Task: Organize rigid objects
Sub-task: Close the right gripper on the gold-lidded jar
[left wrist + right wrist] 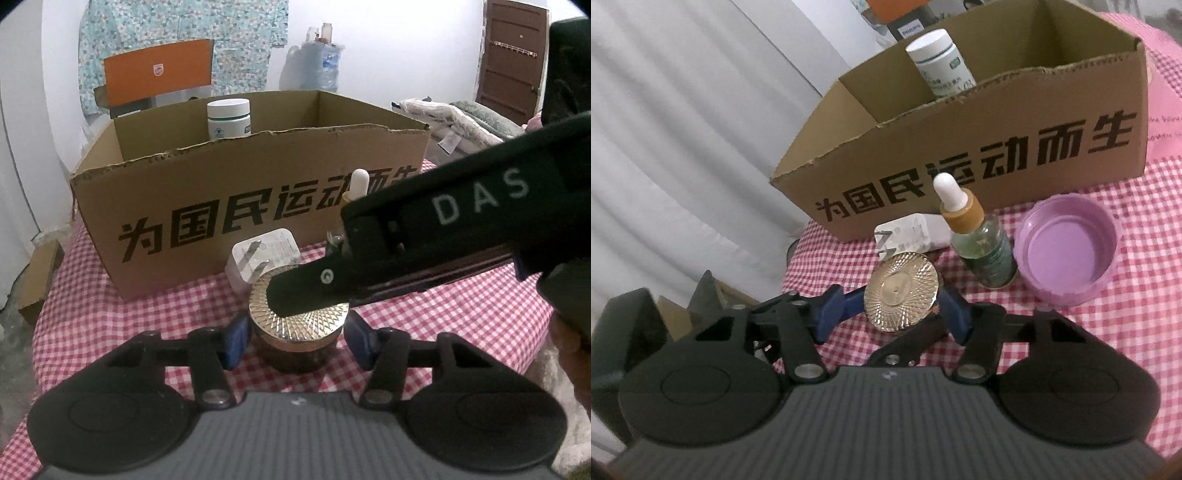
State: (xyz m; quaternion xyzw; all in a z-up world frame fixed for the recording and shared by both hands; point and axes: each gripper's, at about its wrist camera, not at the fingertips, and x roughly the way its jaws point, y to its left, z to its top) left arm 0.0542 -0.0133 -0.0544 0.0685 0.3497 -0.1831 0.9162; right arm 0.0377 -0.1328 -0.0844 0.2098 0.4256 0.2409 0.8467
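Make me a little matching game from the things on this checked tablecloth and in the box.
Things:
1. white bottle
2. dropper bottle
3. purple lid
4. gold-lidded jar

Places:
A. between the blue pads of the hand-held gripper
B. lying upturned on the cloth, right of the dropper bottle
C. standing inside the cardboard box
D. standing in front of the box

Pairs: 1-C, 2-D, 3-B, 4-A

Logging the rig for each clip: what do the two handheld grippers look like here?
Both look alike: a grey ribbed body, two round black discs, black linkage arms with silver pivot pins, and blue pads on the fingers. This shows on the left gripper and the right gripper. Seen from the left camera, the right gripper's black side carries pale letters "DAS" and a small ring mark.
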